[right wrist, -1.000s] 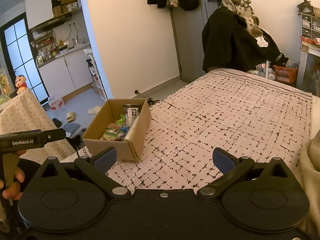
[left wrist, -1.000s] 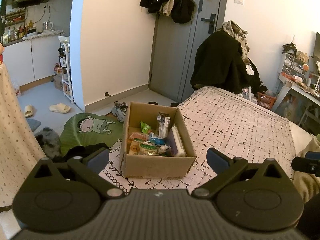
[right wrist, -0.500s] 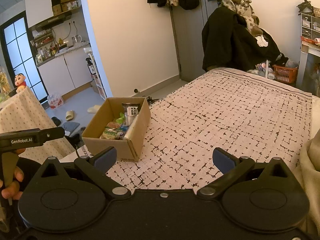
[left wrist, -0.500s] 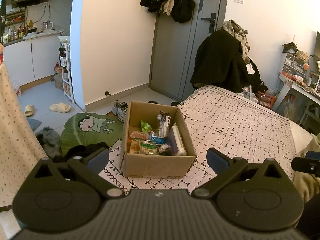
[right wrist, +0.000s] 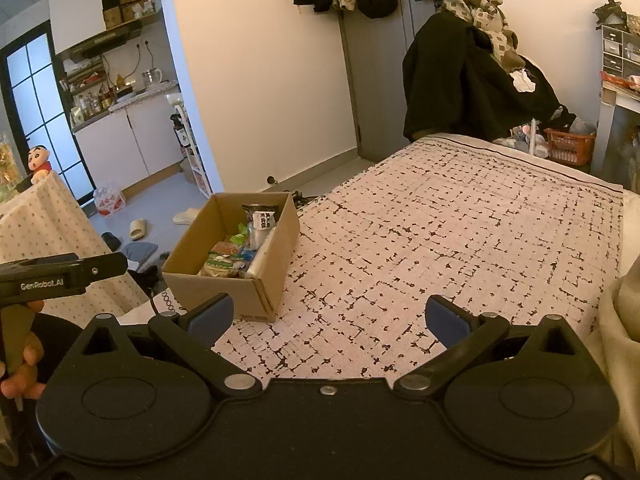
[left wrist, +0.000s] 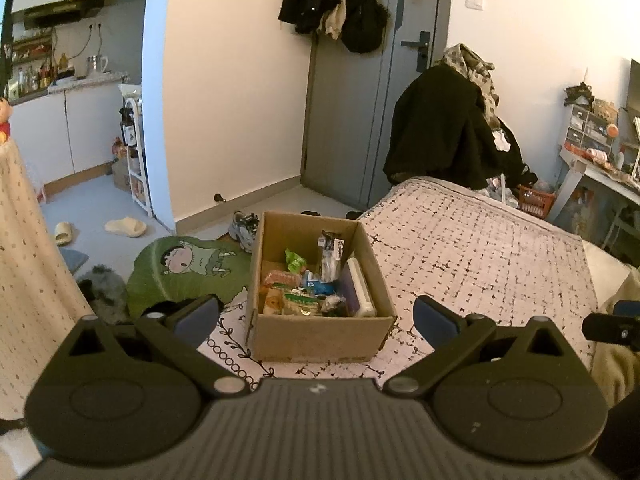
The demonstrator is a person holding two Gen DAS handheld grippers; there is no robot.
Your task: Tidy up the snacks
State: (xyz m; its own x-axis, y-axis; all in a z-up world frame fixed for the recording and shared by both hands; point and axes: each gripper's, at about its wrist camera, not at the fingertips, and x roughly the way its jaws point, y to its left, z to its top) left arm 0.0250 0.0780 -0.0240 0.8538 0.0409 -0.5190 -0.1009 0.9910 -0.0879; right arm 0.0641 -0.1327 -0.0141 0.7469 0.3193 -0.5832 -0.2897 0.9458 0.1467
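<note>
Between the fingers of the left claw (left wrist: 316, 314), which are spread wide with nothing held, sits the cardboard box (left wrist: 316, 334) on the patterned bedspread (left wrist: 480, 256), close to the bed's near corner. The right claw (right wrist: 328, 318) is likewise spread and holds nothing, hanging over bare bedspread with the box off to its left. The snacks (left wrist: 304, 290) all lie inside the box: a green packet, an orange one, a tall dark-and-white packet leaning near the back wall, and a pale flat pack along the right wall. No snack shows on the bedspread.

That fits either a box about to be sorted or one just packed, so I would not name a move. Any reach into it would do best coming straight down from above, taking 1 packet at a time, since they overlap and the crinkly wrappers could drag neighbours along.

Lower layers of the box are hidden. Labels are too small to read. Both claw bodies block the nearest strip of bed.
</note>
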